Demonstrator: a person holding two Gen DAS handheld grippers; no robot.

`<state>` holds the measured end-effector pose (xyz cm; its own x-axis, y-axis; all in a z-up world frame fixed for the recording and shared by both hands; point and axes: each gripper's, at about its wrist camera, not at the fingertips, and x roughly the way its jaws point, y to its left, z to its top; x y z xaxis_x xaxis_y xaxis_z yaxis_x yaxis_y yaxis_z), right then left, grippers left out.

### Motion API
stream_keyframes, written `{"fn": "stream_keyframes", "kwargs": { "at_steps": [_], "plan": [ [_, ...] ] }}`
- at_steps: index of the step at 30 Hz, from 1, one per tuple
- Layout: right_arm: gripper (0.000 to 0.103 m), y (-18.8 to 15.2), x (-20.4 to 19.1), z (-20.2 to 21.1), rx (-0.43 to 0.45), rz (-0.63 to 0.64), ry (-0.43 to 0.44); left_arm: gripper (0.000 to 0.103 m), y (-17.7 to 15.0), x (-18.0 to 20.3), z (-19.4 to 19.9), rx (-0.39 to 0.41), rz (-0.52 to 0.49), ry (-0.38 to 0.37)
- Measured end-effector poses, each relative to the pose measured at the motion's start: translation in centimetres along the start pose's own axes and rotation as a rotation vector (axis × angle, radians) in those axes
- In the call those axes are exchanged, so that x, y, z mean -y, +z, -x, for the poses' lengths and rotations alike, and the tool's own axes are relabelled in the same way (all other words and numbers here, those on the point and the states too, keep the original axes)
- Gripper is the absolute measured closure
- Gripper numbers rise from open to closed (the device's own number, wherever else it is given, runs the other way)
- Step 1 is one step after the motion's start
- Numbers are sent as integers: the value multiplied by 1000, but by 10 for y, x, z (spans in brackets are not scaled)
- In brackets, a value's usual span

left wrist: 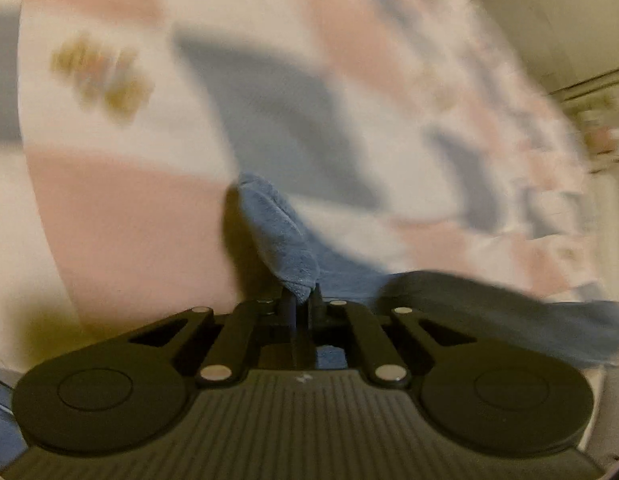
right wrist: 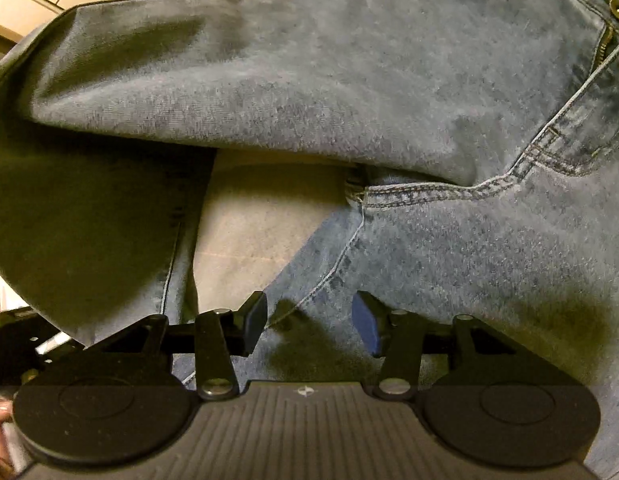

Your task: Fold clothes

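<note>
Left gripper (left wrist: 299, 300) clamped tight on a bunched fold of blue denim, lifted against a blurred pink, grey and white patterned sheet (left wrist: 121, 208). Right gripper (right wrist: 309, 326) spread wide, empty, hovering just over the jeans (right wrist: 349, 80). One leg doubled over near the crotch seam, bare surface showing between the legs. Fold partway at best; flattening and squaring left. Brass button (right wrist: 618, 6) by the fly; no readable lettering. Yellowish marks on the sheet too blurred to read.

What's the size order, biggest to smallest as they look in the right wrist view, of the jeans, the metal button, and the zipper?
1. jeans, filling most of the view
2. zipper, a short strip showing
3. metal button, smallest

The zipper is partly hidden by the fly, so only its visible part counts.
</note>
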<state>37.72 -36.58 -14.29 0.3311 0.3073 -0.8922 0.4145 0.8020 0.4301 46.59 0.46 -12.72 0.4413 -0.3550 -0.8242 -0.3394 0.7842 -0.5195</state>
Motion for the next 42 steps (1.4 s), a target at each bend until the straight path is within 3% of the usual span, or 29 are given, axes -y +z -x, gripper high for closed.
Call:
{"fn": "stream_keyframes", "kwargs": {
  "at_steps": [4,6,9,10,12,13,15,17,20,22,26,29,31,34,36,37,39,42],
  "plan": [
    [51,3,2,13,13,-8,11,101,45,-1,118,268,29,-17],
    [50,5,4,19,20,-12,16,101,82,2,181,430,-15,44],
    [50,5,-2,28,37,-2,48,97,133,18,214,536,-97,106],
    [50,6,-5,29,42,3,55,89,148,24,214,555,-124,153],
    [49,8,-12,31,53,12,69,49,175,38,191,545,-196,311],
    [45,9,-15,33,59,16,76,30,185,40,171,483,-226,346],
    [45,11,-21,35,69,25,89,32,195,34,132,372,-233,390],
    [45,10,-22,37,67,25,99,33,185,13,96,254,-203,395],
    [44,10,-25,34,47,7,100,33,140,-38,73,154,-107,415],
    [40,11,-21,33,39,-21,84,34,108,-82,71,123,23,421],
    [39,7,-7,22,7,-78,54,36,62,-154,78,107,324,386],
    [39,1,-7,20,-18,-94,43,36,44,-192,81,125,515,283],
    [39,-6,-12,22,-35,-83,33,36,41,-208,74,149,606,195],
    [38,-5,-21,6,-55,-54,24,35,45,-219,56,186,679,125],
    [38,-7,-26,5,-62,-36,18,55,55,-215,47,193,655,104],
    [38,-8,-28,5,-62,-30,15,95,60,-213,43,192,639,89],
    [38,-8,-31,6,-56,-22,7,102,71,-201,46,188,572,84],
    [38,-9,-34,10,-42,-19,-5,103,75,-149,100,370,246,151]
  ]
}}
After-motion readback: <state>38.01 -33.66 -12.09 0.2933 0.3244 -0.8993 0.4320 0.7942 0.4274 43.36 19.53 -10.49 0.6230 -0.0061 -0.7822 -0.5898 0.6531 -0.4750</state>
